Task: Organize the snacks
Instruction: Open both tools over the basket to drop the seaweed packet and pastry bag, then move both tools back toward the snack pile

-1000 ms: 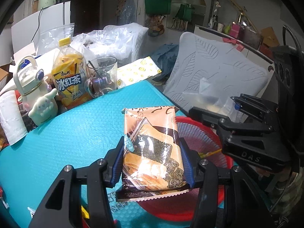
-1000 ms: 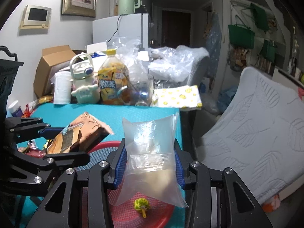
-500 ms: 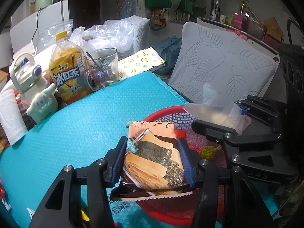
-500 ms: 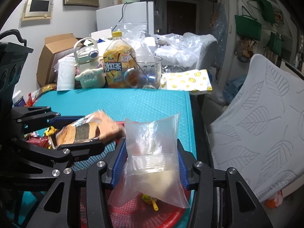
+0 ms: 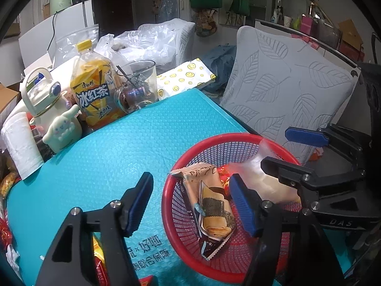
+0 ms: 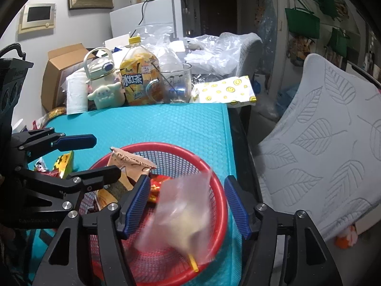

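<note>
Left wrist view: left gripper (image 5: 191, 201) pointed down at round red plastic mesh basket (image 5: 166, 190) on teal bubble-wrap mat (image 5: 123, 143). Blue-padded fingers (image 5: 139, 201) stood apart, jaws having just been opening, pads clear of everything. Orange seaweed-roll snack packet (image 5: 210, 205) lay inside the basket, free of both pads, leaning toward the near left wall. Clear plastic bag with pale contents (image 5: 269, 183) lay in the right part of the basket, partly hidden behind the right gripper (image 5: 281, 150), which entered from the right. Seen beyond the mat: yellow-capped iced tea bottle (image 5: 95, 93), clear glass mug (image 5: 137, 85), cream cartoon-dog flask (image 5: 51, 109), grey leaf-embossed cushion (image 5: 290, 88).

Right wrist view: right gripper (image 6: 187, 206) hung over the basket's right side (image 6: 215, 174). Fingers (image 6: 237, 206) stood apart, jaws having just been opening. Clear bag (image 6: 183, 212) appeared motion-blurred between the pads, touching neither, over the basket floor. Orange packet (image 6: 129, 164) rested tilted against the basket's left rim, behind the left gripper (image 6: 94, 157), also spread open. Loose wrapped snacks (image 6: 60, 164) lay on the mat left of the basket.
</note>
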A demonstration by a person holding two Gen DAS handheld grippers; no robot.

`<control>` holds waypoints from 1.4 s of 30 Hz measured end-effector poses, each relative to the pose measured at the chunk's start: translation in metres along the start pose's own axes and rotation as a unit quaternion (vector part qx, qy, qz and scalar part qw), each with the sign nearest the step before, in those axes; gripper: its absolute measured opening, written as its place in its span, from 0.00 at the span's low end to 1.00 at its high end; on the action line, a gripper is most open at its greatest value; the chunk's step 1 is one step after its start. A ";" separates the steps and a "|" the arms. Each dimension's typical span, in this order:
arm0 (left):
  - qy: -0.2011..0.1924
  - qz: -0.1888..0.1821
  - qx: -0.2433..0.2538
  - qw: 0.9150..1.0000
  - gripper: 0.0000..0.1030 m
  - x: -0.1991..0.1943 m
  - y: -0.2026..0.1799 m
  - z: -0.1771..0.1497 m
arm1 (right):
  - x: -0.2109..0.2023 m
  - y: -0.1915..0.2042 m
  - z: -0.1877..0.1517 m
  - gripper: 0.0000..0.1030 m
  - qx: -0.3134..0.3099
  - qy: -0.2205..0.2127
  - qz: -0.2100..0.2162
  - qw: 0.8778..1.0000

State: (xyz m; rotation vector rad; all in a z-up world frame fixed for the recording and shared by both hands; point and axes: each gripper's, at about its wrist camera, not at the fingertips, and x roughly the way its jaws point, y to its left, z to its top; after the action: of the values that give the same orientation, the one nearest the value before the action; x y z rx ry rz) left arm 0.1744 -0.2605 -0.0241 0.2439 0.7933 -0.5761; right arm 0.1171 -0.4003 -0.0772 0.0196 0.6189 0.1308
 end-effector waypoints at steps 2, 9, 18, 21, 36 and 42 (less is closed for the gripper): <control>-0.001 0.000 -0.001 1.000 0.63 -0.003 0.000 0.000 | -0.003 0.002 0.002 0.63 -0.003 -0.003 -0.002 1.000; -0.015 0.001 -0.009 1.000 0.63 -0.024 0.004 0.003 | -0.017 0.009 0.009 0.63 -0.006 -0.019 -0.004 1.000; -0.052 0.012 -0.016 0.998 0.63 -0.069 0.011 0.000 | -0.049 0.028 0.020 0.63 -0.016 -0.051 -0.003 0.999; -0.062 0.018 -0.020 0.998 0.63 -0.085 0.013 -0.005 | -0.062 0.038 0.020 0.63 -0.019 -0.063 -0.002 0.998; -0.085 0.036 -0.042 0.995 0.63 -0.157 0.026 -0.059 | -0.111 0.093 -0.009 0.66 -0.030 -0.084 0.023 0.996; -0.089 0.050 -0.047 0.994 0.63 -0.180 0.029 -0.087 | -0.122 0.119 -0.026 0.67 -0.036 -0.081 0.043 0.995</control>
State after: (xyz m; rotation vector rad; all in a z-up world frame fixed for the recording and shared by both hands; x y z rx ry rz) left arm 0.0378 -0.1300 0.0478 0.1433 0.6303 -0.4576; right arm -0.0106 -0.2988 -0.0213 -0.0134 0.4507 0.2318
